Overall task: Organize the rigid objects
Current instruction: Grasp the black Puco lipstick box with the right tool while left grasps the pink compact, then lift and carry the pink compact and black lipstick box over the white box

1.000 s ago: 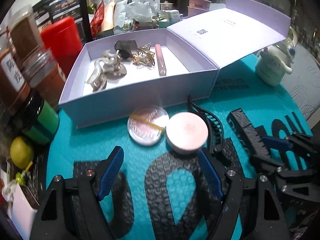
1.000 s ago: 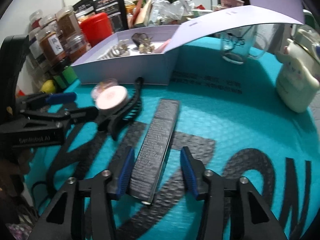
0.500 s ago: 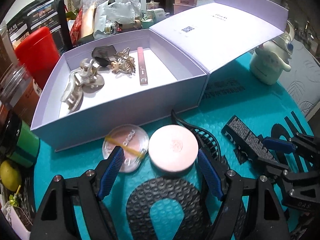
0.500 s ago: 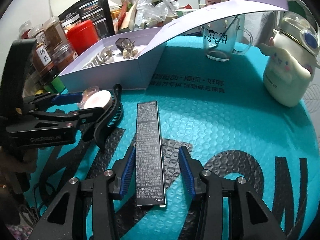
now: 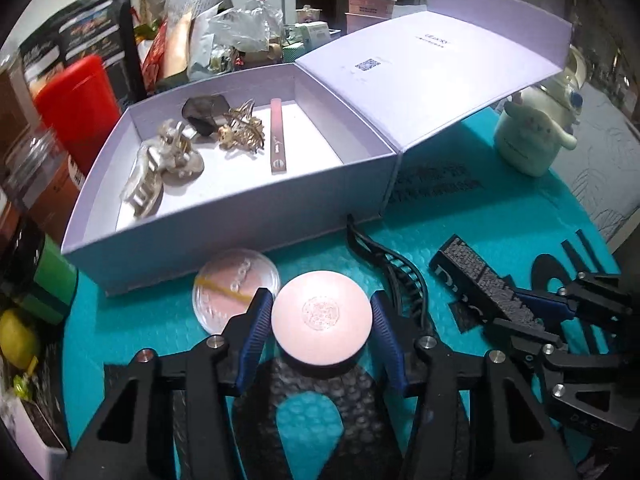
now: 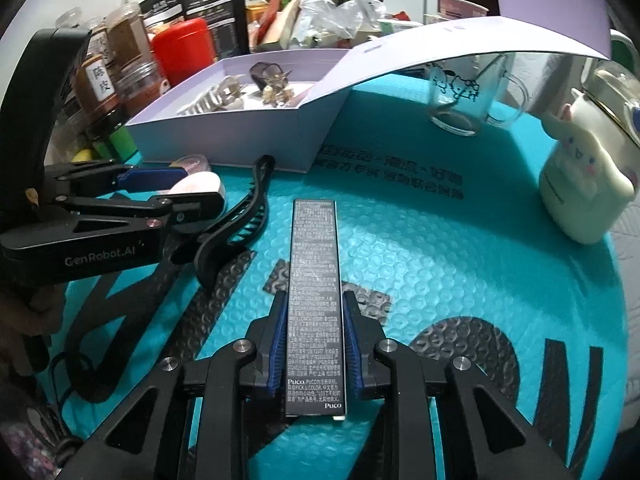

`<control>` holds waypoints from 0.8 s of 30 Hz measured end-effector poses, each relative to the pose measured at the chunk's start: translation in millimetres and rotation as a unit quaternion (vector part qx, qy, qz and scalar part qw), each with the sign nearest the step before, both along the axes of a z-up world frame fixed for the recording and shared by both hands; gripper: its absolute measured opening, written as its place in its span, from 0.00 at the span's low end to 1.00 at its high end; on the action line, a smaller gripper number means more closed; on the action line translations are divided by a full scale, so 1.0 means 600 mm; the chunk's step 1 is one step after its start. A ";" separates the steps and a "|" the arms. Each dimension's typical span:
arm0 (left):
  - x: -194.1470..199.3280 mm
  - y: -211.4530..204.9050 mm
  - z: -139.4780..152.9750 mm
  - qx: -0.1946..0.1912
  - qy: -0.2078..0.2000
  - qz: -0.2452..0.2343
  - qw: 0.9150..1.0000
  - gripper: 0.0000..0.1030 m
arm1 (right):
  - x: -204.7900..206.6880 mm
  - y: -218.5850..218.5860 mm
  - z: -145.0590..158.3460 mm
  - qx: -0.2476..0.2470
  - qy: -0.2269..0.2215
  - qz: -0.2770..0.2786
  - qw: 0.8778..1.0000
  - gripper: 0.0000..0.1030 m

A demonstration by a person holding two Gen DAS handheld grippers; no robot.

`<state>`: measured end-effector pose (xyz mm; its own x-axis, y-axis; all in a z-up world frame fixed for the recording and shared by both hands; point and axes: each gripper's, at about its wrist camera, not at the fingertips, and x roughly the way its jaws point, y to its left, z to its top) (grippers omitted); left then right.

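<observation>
My left gripper (image 5: 322, 326) has its blue pads on both sides of a round pink compact (image 5: 322, 316) on the teal mat, closed onto it. A clear round lid (image 5: 236, 290) lies just left of it. My right gripper (image 6: 316, 340) is shut on a long black Puco box (image 6: 316, 280), which also shows in the left wrist view (image 5: 480, 280). A black hair claw (image 5: 392, 264) lies between the two. The open lilac box (image 5: 224, 232) behind holds hair clips (image 5: 160, 168) and a pink stick (image 5: 277, 140).
Spice jars (image 6: 116, 52), a red canister (image 5: 80, 104) and a green jar (image 5: 52, 280) crowd the left. A cream character pot (image 6: 580, 184) and a glass mug (image 6: 460, 92) stand at the right. The box's open lid (image 5: 432, 72) overhangs the mat. Clutter fills the back.
My left gripper moved forward and closed around the pink compact. My right gripper squared up on the black box and closed onto it.
</observation>
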<state>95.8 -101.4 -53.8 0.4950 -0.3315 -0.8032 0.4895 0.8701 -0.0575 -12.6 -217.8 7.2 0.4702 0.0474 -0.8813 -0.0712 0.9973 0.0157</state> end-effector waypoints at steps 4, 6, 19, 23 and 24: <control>-0.020 0.020 0.002 -0.017 0.016 0.011 1.000 0.49 | -0.006 0.007 0.001 0.012 0.005 0.011 1.000 0.25; -0.033 0.030 0.002 -0.015 0.017 0.020 1.000 0.49 | -0.007 0.014 0.001 0.014 0.006 0.017 1.000 0.25; -0.100 0.108 0.004 -0.022 0.023 0.086 0.996 0.49 | -0.021 0.055 -0.001 0.015 0.013 0.053 0.998 0.25; -0.114 0.121 0.004 -0.015 0.016 0.089 0.996 0.49 | -0.029 0.063 -0.001 0.027 0.016 0.067 0.997 0.25; -0.116 0.124 0.003 -0.017 0.015 0.089 0.996 0.49 | -0.032 0.065 -0.001 0.023 0.014 0.069 0.997 0.25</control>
